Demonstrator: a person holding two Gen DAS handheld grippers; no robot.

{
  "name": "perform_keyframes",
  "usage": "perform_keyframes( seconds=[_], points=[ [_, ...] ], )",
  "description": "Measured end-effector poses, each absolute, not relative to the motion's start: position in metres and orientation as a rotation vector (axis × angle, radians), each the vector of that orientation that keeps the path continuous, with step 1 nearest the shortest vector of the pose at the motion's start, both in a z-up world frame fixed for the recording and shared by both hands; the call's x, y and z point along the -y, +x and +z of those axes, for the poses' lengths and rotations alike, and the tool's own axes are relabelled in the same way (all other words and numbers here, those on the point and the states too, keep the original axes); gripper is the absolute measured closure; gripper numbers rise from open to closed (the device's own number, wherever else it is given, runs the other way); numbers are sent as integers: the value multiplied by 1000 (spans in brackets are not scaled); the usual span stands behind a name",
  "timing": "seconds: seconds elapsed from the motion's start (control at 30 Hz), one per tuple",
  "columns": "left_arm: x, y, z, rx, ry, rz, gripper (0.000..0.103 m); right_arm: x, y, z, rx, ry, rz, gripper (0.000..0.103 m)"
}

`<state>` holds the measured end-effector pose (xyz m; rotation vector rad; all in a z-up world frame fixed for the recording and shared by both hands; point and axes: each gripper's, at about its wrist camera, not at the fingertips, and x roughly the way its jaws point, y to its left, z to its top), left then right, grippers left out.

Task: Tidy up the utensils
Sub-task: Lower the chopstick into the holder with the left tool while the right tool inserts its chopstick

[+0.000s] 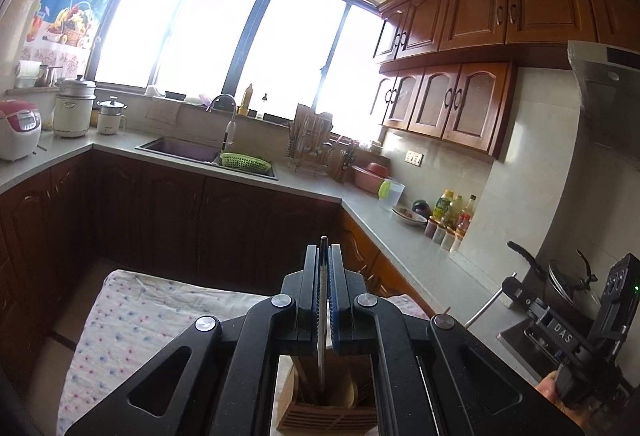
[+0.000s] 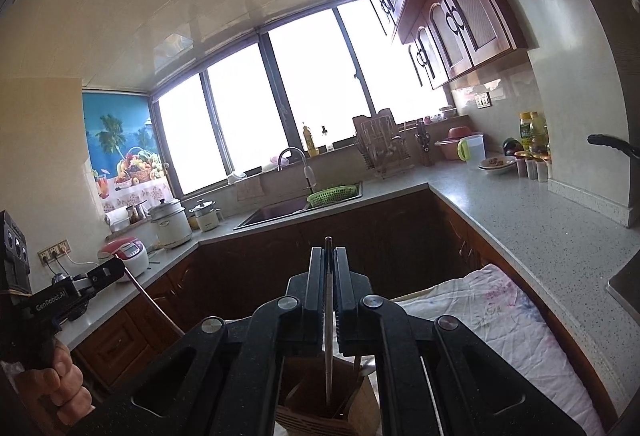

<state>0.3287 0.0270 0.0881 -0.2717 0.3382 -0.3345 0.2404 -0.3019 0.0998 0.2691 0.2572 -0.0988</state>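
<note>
My left hand-held gripper (image 1: 322,256), marked "GenRobot.AI", and right hand-held gripper (image 2: 329,256), marked "DAS", each pinch a thin utensil (image 1: 321,336) over the wooden holder (image 1: 328,412).

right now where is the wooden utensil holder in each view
Left wrist: the wooden utensil holder sits at bottom centre, directly under the left gripper, whose jaws pinch a thin utensil.
Right wrist: the holder is again at bottom centre, under the right gripper.
Shared landmark: the green basket at the sink.
</note>
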Motion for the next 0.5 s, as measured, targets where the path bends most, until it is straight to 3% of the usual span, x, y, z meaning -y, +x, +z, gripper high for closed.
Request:
perform_keyframes(
  seconds=[0.27, 0.5],
  points=[
    [-22, 378, 24, -401, -372, -269, 101, 300, 257, 52, -272, 255, -161, 99],
    [0, 397, 2, -448, -310, -260, 101, 301, 268, 20, -356, 270, -162, 99]
  ],
)
